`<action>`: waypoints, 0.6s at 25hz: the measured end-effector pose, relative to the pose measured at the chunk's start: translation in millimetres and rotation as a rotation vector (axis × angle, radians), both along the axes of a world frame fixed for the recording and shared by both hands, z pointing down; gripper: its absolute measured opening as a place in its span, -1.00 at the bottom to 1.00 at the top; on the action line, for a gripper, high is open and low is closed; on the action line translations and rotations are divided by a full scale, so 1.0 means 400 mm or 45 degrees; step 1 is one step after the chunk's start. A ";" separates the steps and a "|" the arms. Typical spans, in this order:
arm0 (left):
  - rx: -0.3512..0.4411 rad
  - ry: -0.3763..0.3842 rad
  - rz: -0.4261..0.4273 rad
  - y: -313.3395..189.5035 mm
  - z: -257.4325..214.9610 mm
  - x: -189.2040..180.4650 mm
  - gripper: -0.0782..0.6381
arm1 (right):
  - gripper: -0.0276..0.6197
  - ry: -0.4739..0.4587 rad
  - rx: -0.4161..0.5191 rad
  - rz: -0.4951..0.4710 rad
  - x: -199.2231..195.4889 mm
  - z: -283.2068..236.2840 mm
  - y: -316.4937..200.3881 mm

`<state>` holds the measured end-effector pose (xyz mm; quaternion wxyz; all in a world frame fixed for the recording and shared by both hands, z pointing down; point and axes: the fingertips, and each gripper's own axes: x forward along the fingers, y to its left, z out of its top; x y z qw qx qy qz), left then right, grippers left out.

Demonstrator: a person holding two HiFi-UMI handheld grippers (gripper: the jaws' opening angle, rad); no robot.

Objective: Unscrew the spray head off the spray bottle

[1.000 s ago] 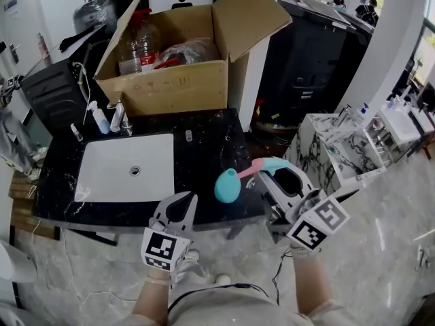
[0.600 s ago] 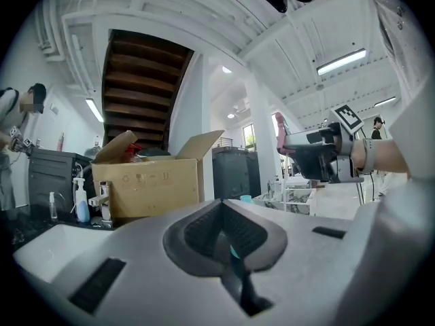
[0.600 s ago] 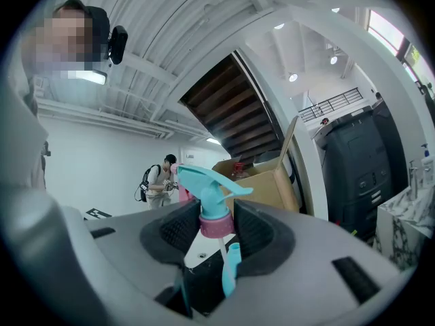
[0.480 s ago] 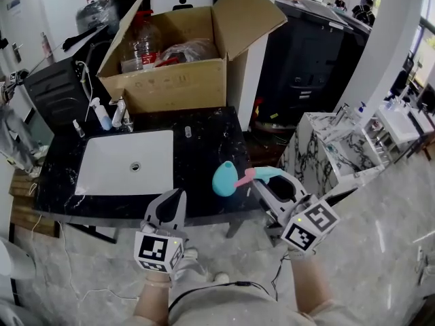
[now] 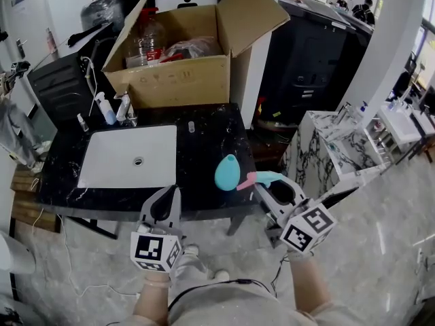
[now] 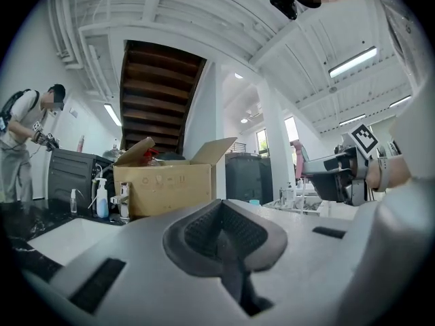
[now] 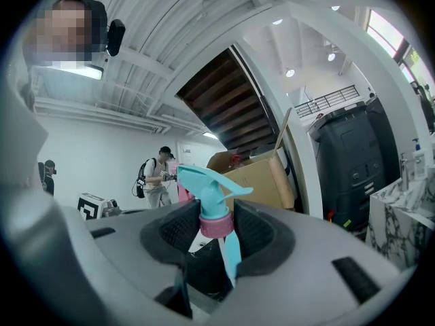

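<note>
Clamping the head by its pink collar, our right gripper stands half open; the bottle shows mid-frame, just left. Our left gripper, shut and empty, should open and brace that bottle before we twist.

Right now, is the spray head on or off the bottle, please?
Off: the spray head is clamped in the right gripper, the bottle standing apart.
</note>
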<state>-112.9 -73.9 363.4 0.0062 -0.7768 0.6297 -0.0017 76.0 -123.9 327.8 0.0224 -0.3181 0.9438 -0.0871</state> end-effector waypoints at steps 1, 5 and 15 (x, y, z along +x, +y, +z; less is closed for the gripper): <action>0.003 0.006 -0.006 0.004 -0.001 -0.003 -0.77 | -0.43 0.002 -0.004 0.002 0.001 0.005 0.002; -0.001 0.017 -0.028 0.021 0.008 -0.015 -0.77 | -0.43 0.005 -0.009 0.003 0.001 0.019 0.010; -0.011 0.031 -0.076 0.050 0.016 -0.036 -0.77 | -0.43 -0.002 -0.023 -0.005 -0.002 0.034 0.021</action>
